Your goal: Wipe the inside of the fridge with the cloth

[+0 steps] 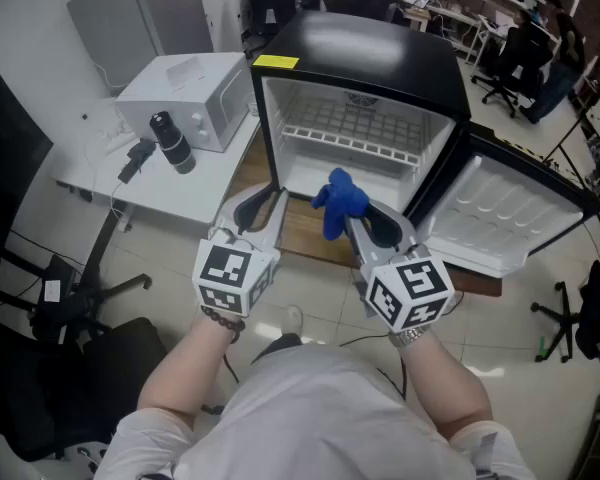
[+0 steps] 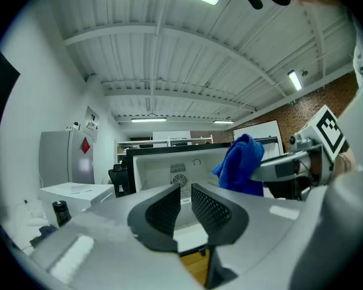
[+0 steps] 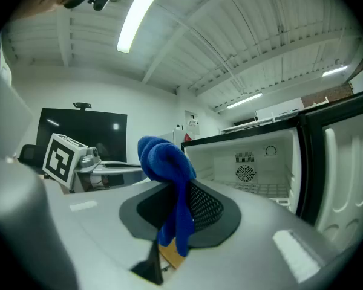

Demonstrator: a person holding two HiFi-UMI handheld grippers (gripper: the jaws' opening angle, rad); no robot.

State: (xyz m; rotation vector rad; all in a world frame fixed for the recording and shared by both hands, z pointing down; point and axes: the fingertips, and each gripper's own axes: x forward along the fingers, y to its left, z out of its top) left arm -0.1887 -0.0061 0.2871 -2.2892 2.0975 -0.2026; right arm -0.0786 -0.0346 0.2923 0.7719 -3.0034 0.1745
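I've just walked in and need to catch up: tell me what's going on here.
A person stands at a small fridge whose door is swung open, with a gripper in each hand. The right gripper is clamped on a blue cloth, held level in front of the opening and not touching the interior. The left gripper is empty, its jaws a narrow gap apart.
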